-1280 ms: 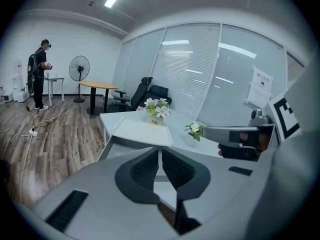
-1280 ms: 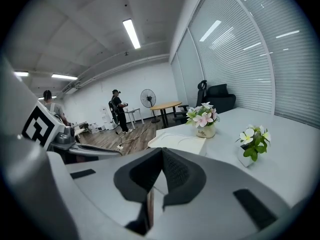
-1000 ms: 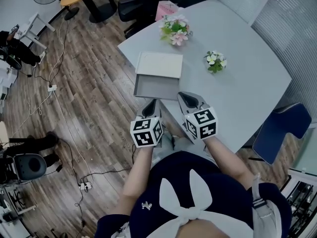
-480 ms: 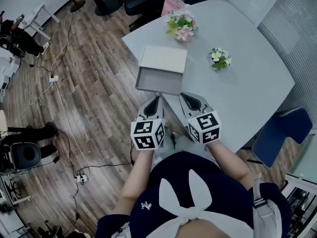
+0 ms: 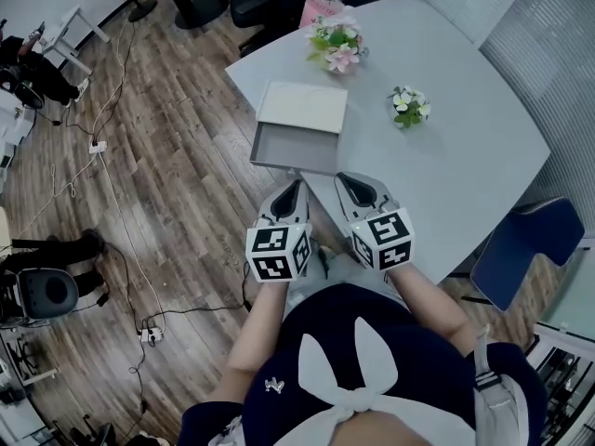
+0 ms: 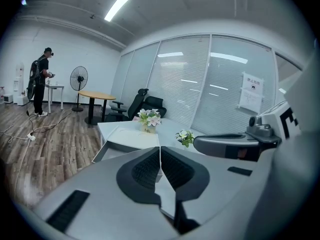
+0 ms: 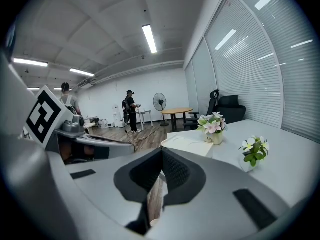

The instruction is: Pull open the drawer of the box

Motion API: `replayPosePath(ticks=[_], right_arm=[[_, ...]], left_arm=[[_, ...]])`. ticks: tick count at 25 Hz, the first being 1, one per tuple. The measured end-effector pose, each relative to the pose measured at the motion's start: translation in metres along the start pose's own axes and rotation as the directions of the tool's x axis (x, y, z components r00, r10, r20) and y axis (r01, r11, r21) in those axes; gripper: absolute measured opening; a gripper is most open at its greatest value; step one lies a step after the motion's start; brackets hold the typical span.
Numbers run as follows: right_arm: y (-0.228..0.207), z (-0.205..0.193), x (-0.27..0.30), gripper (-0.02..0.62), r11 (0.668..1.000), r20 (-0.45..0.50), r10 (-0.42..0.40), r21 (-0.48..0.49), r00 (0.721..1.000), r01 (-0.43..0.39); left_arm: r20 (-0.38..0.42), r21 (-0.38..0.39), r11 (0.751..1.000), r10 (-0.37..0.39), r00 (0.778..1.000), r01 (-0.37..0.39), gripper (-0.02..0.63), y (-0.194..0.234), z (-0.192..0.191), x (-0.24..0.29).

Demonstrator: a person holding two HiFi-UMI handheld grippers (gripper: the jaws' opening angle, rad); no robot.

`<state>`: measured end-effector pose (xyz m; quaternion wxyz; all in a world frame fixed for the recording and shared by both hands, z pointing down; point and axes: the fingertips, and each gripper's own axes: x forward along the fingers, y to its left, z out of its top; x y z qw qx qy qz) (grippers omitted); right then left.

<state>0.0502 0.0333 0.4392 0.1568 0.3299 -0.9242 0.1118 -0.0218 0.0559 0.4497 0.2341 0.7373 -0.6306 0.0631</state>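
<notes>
A flat white box [image 5: 302, 107] lies near the table's left edge, and its grey drawer [image 5: 294, 149] stands pulled out toward me, showing an empty inside. Both grippers hang just short of the drawer's front, clear of it. My left gripper [image 5: 296, 186] is shut with nothing between its jaws; in the left gripper view the box [image 6: 131, 138] lies beyond the closed jaws. My right gripper [image 5: 342, 180] is likewise shut and empty, a little right of the drawer. The right gripper view catches the box [image 7: 187, 144] past the left jaw.
A pot of pink flowers [image 5: 334, 46] stands behind the box, a small white-flowered plant [image 5: 407, 105] to its right. The table [image 5: 456, 156] is pale grey; a blue chair [image 5: 521, 249] sits at the right. Cables lie on the wooden floor [image 5: 167, 203]; people stand far off.
Both grippers have drawn back slightly from the drawer toward me. The drawer stays pulled out and the box has not shifted on the table.
</notes>
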Motion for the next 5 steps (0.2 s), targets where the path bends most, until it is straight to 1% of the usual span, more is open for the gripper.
replayPosePath(ticks=[5], right_arm=[[-0.0068,0.0012,-0.0028,0.003,1.000,0.012,0.003,0.007,1.000,-0.003]], left_arm=[[-0.002,0.003,1.000,-0.011,1.000,0.011,0.028,-0.0080,-0.0013,0.0066]])
